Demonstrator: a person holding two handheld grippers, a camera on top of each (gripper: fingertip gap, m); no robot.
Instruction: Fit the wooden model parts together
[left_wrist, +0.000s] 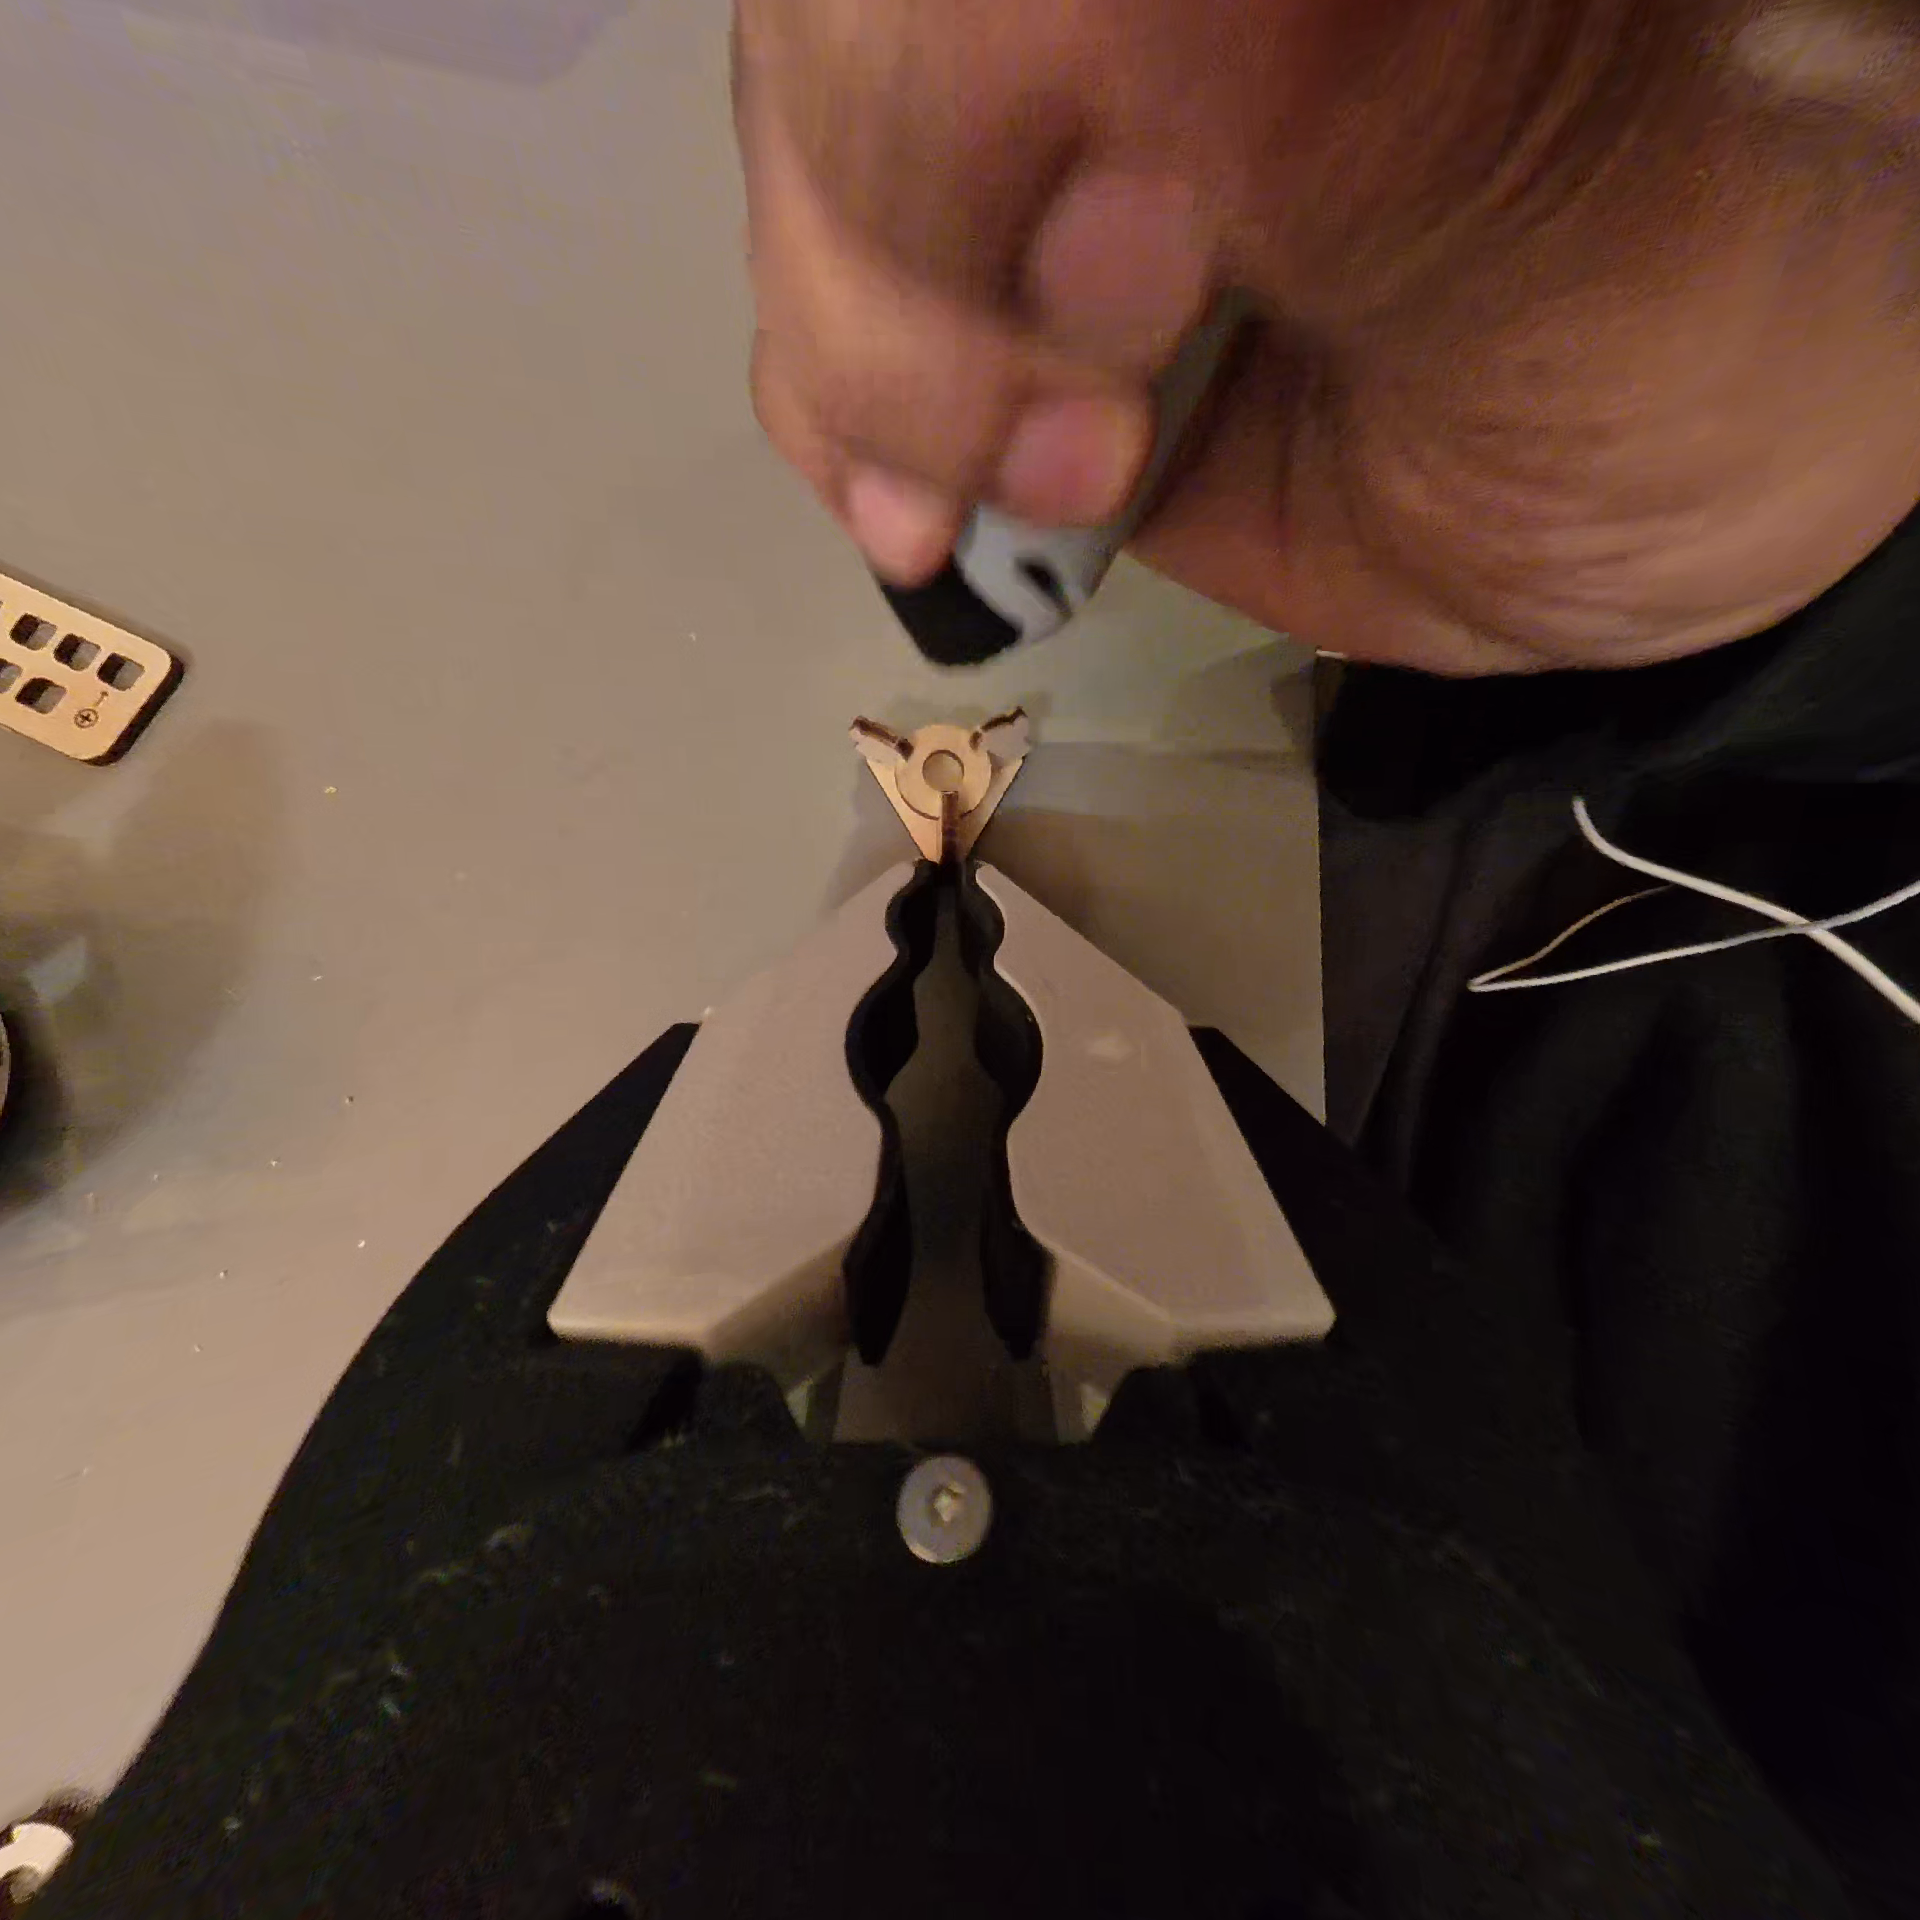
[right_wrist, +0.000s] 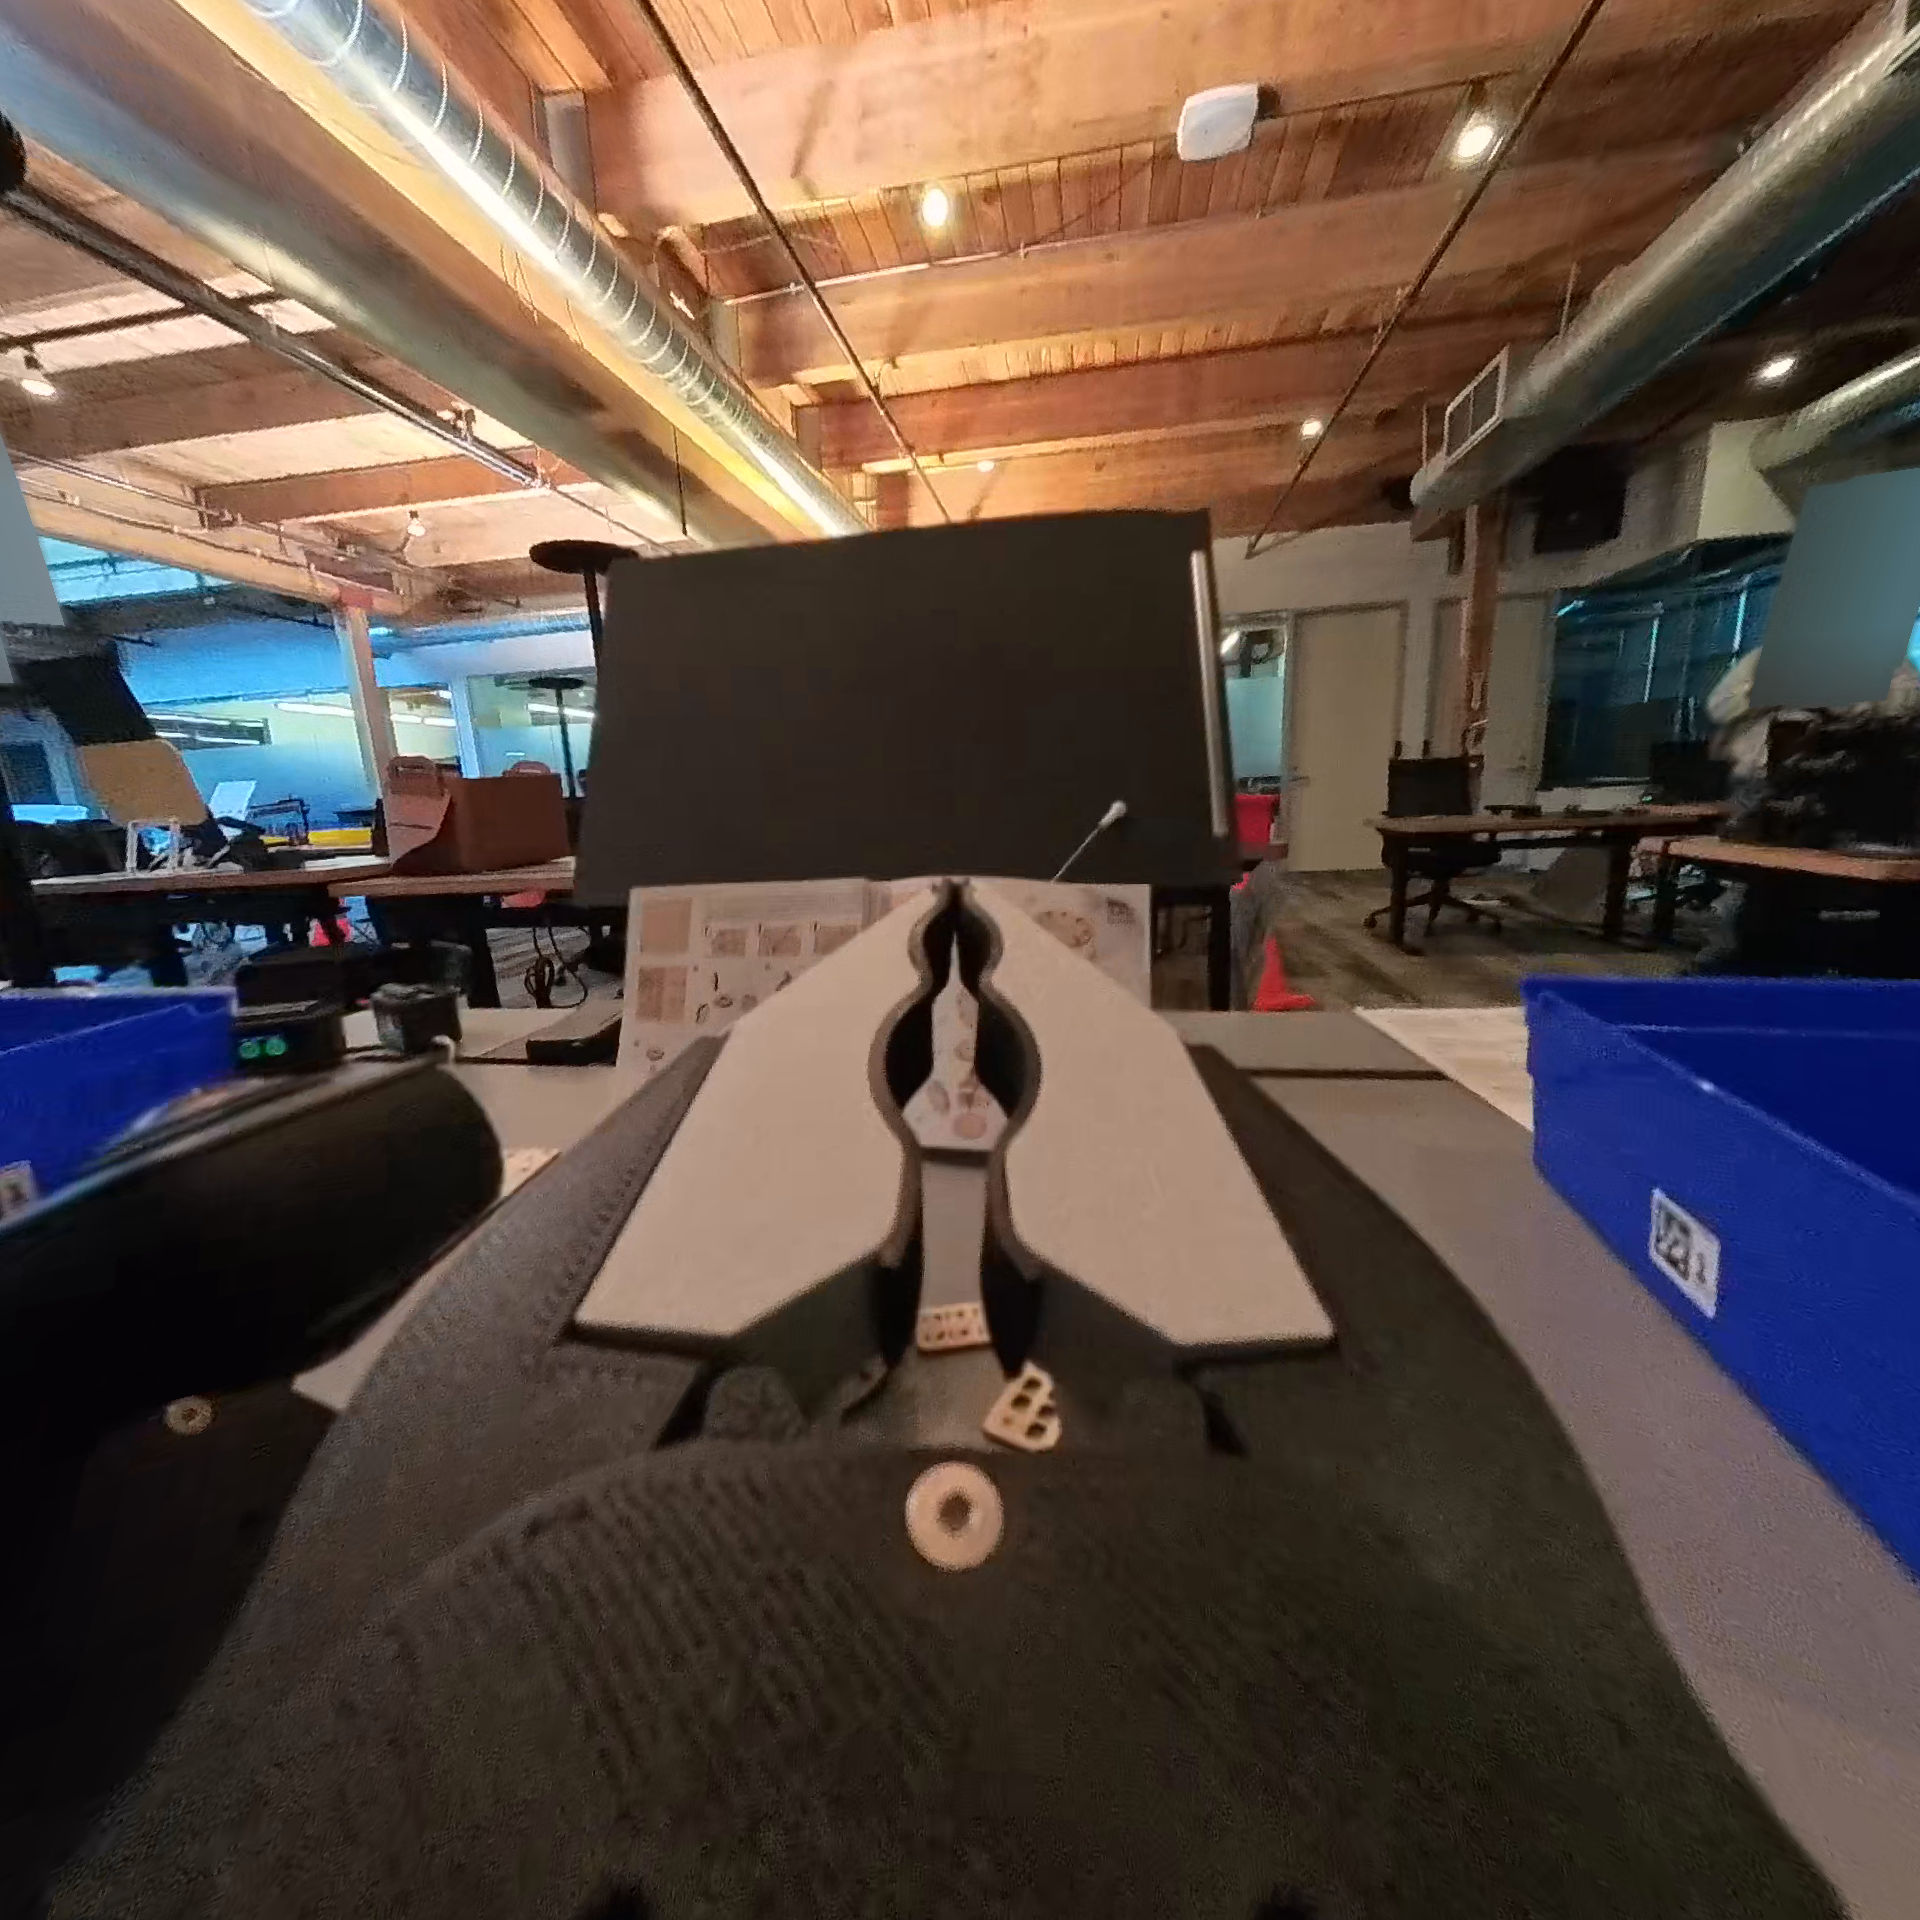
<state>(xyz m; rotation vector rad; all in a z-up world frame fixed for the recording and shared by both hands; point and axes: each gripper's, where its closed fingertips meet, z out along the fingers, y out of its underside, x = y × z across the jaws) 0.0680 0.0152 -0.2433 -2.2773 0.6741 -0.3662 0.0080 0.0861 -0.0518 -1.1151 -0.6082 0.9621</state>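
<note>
small triangular wooden piece (left_wrist: 940, 787), round centre hole, pinched at its corner

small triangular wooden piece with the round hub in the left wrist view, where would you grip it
The small triangular wooden piece is already pinched at its lower corner by the left gripper, on the thin rib running from the hub. That looks the best hold: come from the near side, since the two upper corners carry protruding tabs.

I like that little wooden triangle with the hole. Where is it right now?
In the left wrist view, the triangle is pinched by one corner at the tip of the left jaws, over the grey table, just below a hand holding a grey tool.
</note>
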